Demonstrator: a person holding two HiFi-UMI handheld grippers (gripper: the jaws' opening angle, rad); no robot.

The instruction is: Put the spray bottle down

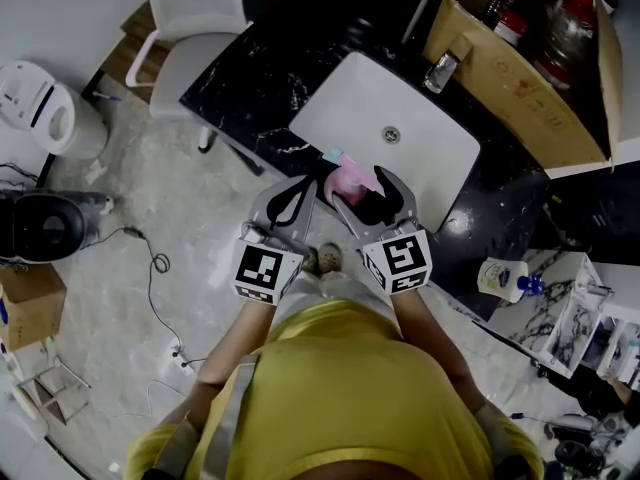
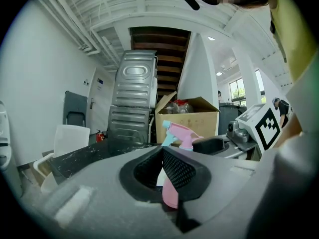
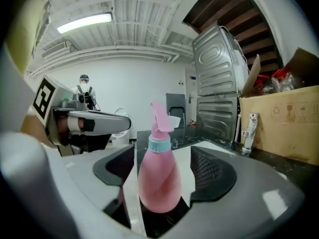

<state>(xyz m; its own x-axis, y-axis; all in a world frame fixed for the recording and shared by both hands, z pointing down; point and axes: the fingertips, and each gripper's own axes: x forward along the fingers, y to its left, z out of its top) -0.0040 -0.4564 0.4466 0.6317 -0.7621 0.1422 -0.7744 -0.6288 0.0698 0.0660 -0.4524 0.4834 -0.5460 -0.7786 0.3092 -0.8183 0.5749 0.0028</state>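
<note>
Spray bottle: a pink spray bottle (image 3: 158,176) with a turquoise collar stands upright at the near edge of the white sink (image 1: 425,158). Whether its base is on the sink's rim or on the desk cannot be told.
Sprayer head: the pink trigger head rises above the collar. In the head view its turquoise tip points away from the person, over the sink.
Right tool: the right tool (image 1: 365,193) has its jaws wide. The bottle is between them with a gap on each side, so neither pad presses on it.
Left tool: the left tool (image 2: 162,149) has its jaws narrow, with the tips meeting. Nothing shows pinched between them. The bottle is just beyond its tips and to its right.
The two tools: they are side by side at the near edge of the sink, both pointing away from the person. The marker cubes (image 1: 265,271) are nearest the body.
Desk: the black marbled desk (image 1: 250,88) carries the sink. A chrome faucet (image 1: 442,71) stands at the sink's far side.
Cardboard box: an open cardboard box (image 1: 520,93) with items inside sits behind the faucet.
Chair: a white chair (image 1: 195,38) stands at the desk's far left corner.
Person: a yellow shirt (image 1: 360,398) fills the bottom of the head view, with both forearms reaching forward to the tools.
Floor: the pale marbled floor (image 1: 150,208) to the left has a dark cable lying across it.
</note>
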